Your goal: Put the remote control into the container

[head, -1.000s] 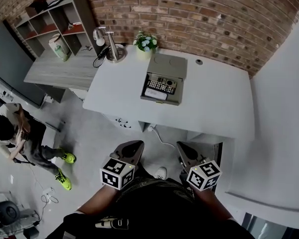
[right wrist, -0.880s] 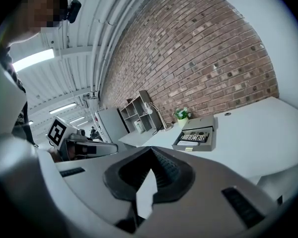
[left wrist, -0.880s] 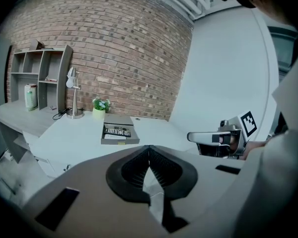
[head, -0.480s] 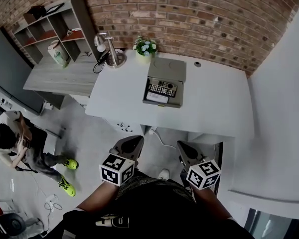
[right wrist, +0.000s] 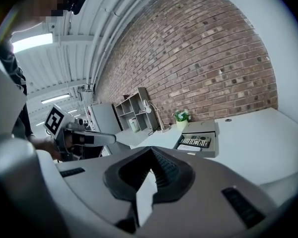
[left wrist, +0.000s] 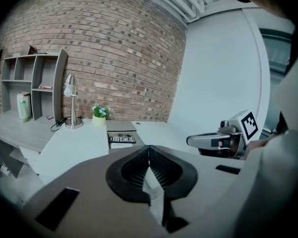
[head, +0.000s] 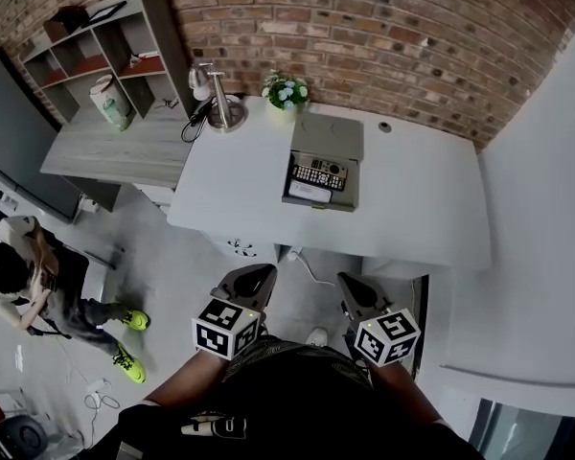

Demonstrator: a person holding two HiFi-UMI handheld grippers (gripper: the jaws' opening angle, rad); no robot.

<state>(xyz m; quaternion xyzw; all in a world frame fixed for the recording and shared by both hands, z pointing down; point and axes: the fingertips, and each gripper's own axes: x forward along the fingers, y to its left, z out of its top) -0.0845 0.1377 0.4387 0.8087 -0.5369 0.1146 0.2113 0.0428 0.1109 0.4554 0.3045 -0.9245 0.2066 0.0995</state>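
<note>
Left gripper [left wrist: 149, 156] is pinched right shut with nothing between its pads, and the right gripper [right wrist: 150, 155] matches it: jaws together, empty. Both hang close to the person's body, well apart from the white desk [head: 412, 209].

Over on that desk, the remote control [head: 318, 172] lies inside the open container [head: 343, 202], keypad up, with a flat white item [head: 310, 191] just beside it on the near side; what that item is, I can't tell. The container's lid [head: 328, 137] lies folded back toward the brick wall. So the remote looks home already, and the job reads as good as finished.

Now, the trouble spots. If either gripper goes back in with its jaws closed like this, it arrives as a blunt wedge. A nudge on the container's front wall could skid the whole box toward the potted plant [head: 286, 92] or twist it on the smooth top. A poke at the remote could tip it up against the rim. That lid is another worry, since a clip from above could swing it down onto the remote and leave it half closed.

Floor level matters too. A cable [head: 307, 264] trails below the desk's front edge, right in the walking line, ready to snag a foot. A seated person [head: 19, 276] occupies the floor off to the left, so wandering that way risks a bump.
</note>
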